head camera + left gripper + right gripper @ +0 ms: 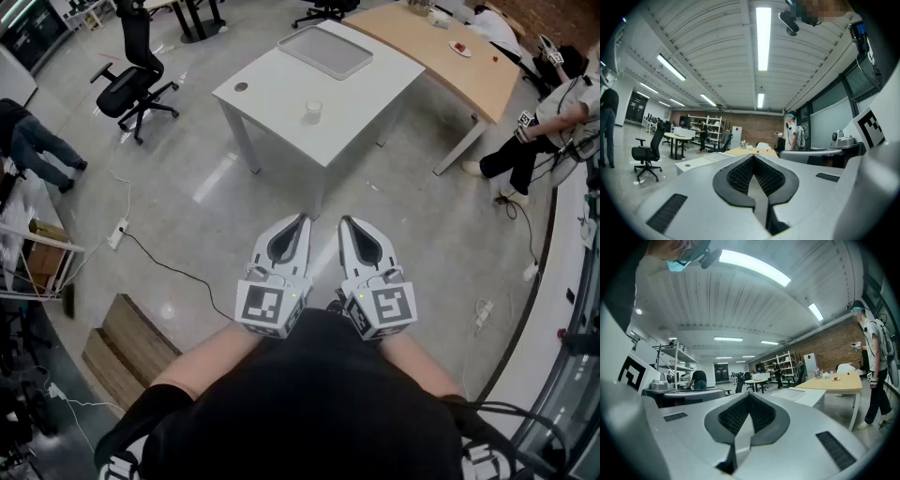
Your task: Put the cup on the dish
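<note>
Left gripper (301, 219): my fingers (737, 174) are pressed together along their length, with nothing between them. Right gripper (345, 222): same condition, fully closed and empty. I hold both side by side close to my body, tips pointing forward over a glossy grey floor (197, 202).

The white table (272, 98) stands ahead of my fingertips, well apart from them. The cup (313, 112) sits upright on its near half, roughly in line with the gap between my two grippers. The dish (325, 52), a shallow white rectangular tray, lies beyond the cup at the table's far end, apart from it.

Surroundings: a curved wooden desk (459, 61) lies ahead and right of my fingers, and a black office chair (131, 84) ahead and left. A cable and power strip (117, 234) lie on the floor to the left. The room has a brick back wall, shelving and ceiling strip lights.
</note>
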{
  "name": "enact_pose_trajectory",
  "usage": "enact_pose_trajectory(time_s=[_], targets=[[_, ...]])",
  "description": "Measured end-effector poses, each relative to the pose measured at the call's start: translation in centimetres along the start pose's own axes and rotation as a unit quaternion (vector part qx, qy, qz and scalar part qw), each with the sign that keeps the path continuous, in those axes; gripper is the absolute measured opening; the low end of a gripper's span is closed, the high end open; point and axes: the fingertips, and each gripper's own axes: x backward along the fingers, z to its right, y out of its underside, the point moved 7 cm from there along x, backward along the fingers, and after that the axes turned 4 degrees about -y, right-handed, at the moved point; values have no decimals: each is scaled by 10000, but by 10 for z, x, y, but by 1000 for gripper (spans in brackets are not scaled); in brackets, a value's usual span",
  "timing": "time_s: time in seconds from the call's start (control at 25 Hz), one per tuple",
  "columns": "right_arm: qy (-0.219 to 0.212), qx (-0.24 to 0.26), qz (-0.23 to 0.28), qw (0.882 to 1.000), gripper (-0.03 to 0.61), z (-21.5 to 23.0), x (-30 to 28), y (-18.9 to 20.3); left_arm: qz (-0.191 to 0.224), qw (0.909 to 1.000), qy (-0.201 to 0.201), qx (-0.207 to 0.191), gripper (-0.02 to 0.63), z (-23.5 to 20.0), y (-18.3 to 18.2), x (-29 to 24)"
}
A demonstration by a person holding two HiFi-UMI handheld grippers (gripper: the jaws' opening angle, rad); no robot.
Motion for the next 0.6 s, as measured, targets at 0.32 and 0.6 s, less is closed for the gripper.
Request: enact_pose_trajectory(time_s=[0.32, 0.6], targets=[[-34, 26, -14, 10000, 12, 12, 6, 2, 32, 10000, -3, 32, 8, 13, 3, -8], [-226, -253, -21, 9994, 12, 33, 11, 4, 135, 9999, -61, 35, 8, 25, 7, -19]])
